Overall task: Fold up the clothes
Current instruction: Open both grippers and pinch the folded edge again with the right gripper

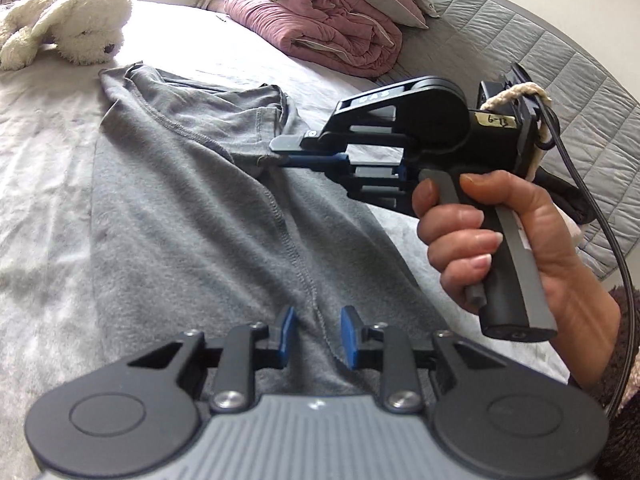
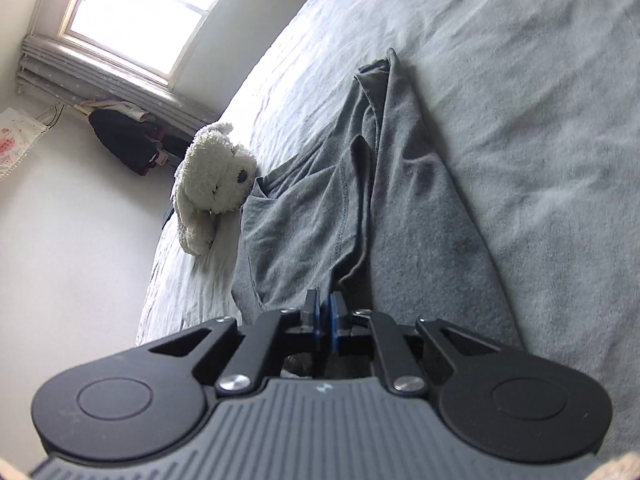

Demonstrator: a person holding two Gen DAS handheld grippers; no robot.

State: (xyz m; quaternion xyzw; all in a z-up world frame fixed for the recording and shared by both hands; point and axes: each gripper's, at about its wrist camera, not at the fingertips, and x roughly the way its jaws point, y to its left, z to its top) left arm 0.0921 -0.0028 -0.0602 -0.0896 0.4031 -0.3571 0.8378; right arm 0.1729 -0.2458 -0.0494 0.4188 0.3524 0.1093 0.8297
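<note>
A grey fleece garment [image 1: 192, 208] lies spread along the bed, partly folded over itself at its far end. My left gripper [image 1: 316, 338] is open, its blue pads either side of a stitched seam near the garment's near end, close above the cloth. My right gripper [image 1: 280, 154], held in a hand, is shut on a folded edge of the garment at mid-length. In the right wrist view the right gripper [image 2: 325, 318] is pinched shut on the grey garment [image 2: 400, 216], with cloth rising from its tips.
A white plush dog [image 1: 68, 24] lies at the far left of the bed, also in the right wrist view [image 2: 216, 184]. A folded pink quilt [image 1: 328, 28] with a green one on top sits at the far end. A grey quilted mat [image 1: 580, 80] lies right.
</note>
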